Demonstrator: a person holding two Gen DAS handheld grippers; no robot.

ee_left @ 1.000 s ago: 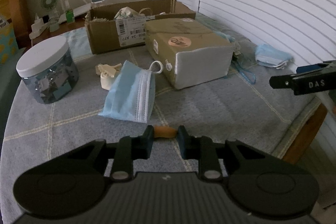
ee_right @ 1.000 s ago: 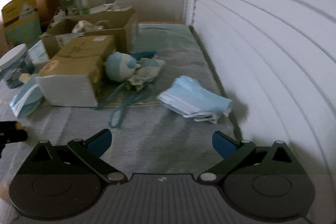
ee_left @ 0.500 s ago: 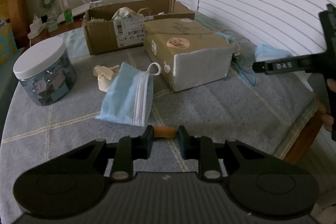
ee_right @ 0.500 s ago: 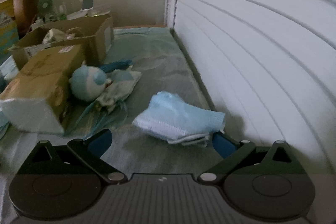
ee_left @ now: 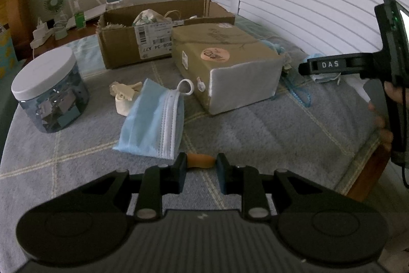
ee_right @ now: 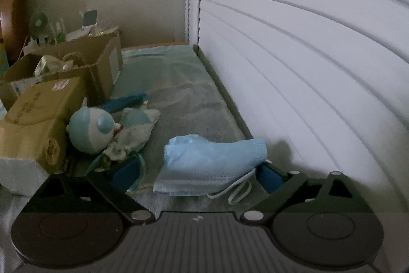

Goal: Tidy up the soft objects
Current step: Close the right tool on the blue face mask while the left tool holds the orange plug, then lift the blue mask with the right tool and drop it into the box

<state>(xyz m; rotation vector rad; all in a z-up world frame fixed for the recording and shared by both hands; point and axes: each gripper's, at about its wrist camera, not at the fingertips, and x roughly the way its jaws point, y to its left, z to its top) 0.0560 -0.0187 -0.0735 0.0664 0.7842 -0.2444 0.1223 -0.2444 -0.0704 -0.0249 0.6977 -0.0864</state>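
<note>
A stack of light blue face masks (ee_right: 212,157) lies on the grey blanket by the white slatted wall. My right gripper (ee_right: 199,175) straddles it with its jaws closing; the blue pads (ee_right: 271,178) stand at either end of the stack and do not squeeze it. From the left wrist view the right gripper (ee_left: 332,65) hovers over those masks (ee_left: 323,77), a hand on its handle. My left gripper (ee_left: 200,165) is shut on a small orange piece (ee_left: 200,161) low over the blanket. Another blue mask (ee_left: 153,124) lies just ahead of it.
A blue-and-white plush toy (ee_right: 92,131) with a blue cord leans on a closed tan box (ee_left: 230,60). Behind stands an open cardboard box (ee_left: 122,42) with cloth inside. A white-lidded jar (ee_left: 48,91) and a cream item (ee_left: 125,96) sit left. The blanket's edge (ee_left: 363,152) drops off right.
My right gripper moved forward and down to the mask stack, which now sits between its jaws, and the jaws narrowed slightly. The left gripper stayed put with the orange piece.
</note>
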